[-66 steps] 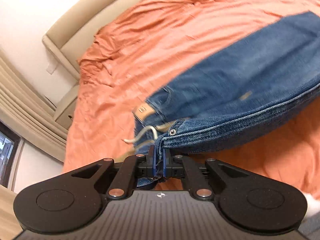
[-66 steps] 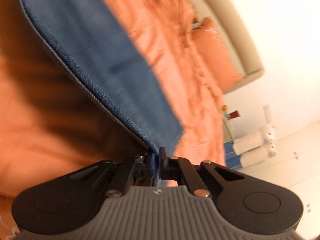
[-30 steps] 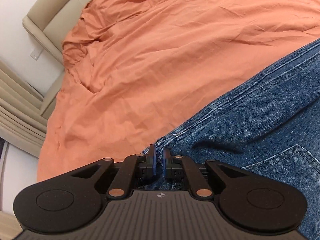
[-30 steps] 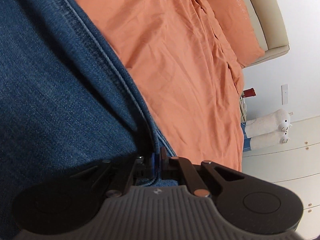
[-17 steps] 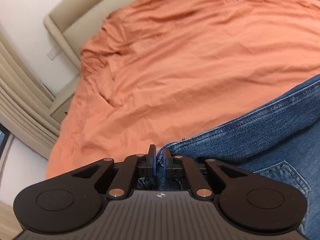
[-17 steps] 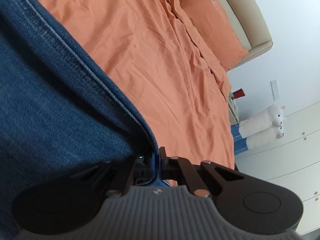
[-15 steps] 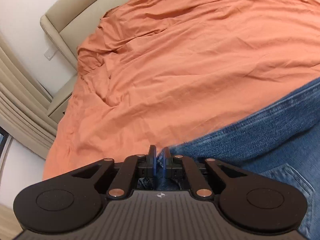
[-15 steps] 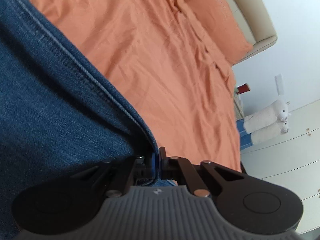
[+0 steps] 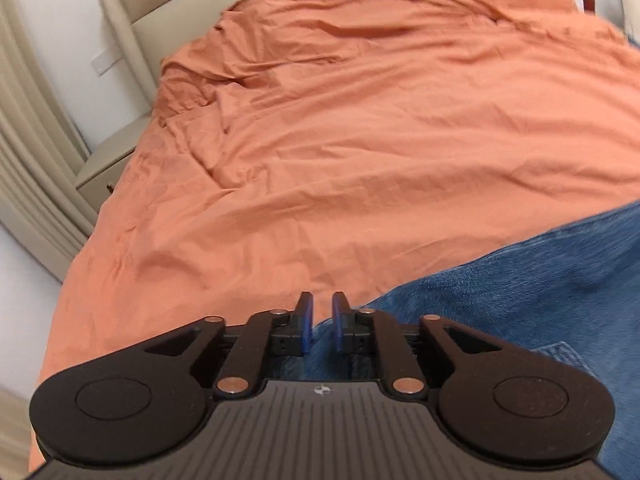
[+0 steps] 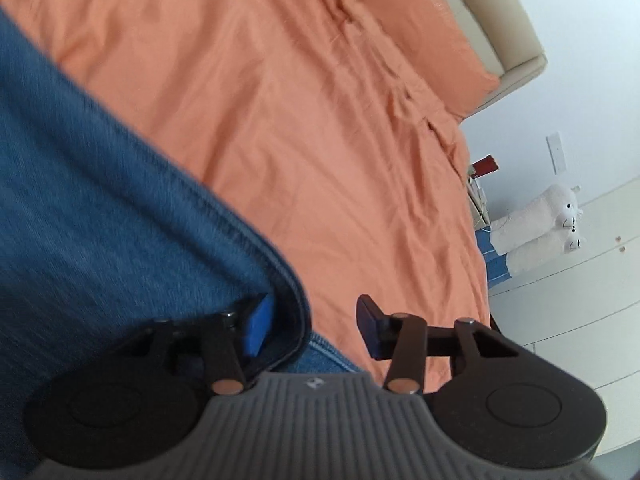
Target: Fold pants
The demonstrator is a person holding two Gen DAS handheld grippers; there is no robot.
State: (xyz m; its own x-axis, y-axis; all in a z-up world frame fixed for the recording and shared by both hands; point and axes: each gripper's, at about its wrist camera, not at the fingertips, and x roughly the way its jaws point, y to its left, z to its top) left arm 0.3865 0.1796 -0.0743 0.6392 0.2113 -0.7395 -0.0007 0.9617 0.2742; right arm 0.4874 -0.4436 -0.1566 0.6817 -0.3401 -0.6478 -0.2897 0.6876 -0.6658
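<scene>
Bedroom scene: a bed covered by a wrinkled orange sheet (image 9: 360, 128), backed by a beige padded headboard (image 9: 132, 12). An orange pillow (image 10: 416, 28) is seen at the head end in the right wrist view. A beige nightstand (image 9: 106, 172) is set beside the bed on the left, next to pleated curtains (image 9: 28, 152). On the right side, white stuffed toys (image 10: 540, 224) are stacked near white drawer fronts (image 10: 580, 300); a small red item (image 10: 486, 165) is seen on a bedside surface, too small to identify.

The blue jeans (image 9: 520, 280) are laid on the sheet at the near edge of the bed, directly under both tools.

Left gripper (image 9: 319, 316): jaws are parted by a narrow gap. Denim is visible below and between the blue pads (image 9: 306, 320), but no clamping is seen; cloth appears free.

Right gripper (image 10: 312, 328): jaws are spread wide. A folded, stitched edge of the jeans (image 10: 120, 208) is draped over the left finger, with its blue pad partly covered. The right finger is held clear of the cloth, over bare sheet. Denim is motion-blurred in both views.
</scene>
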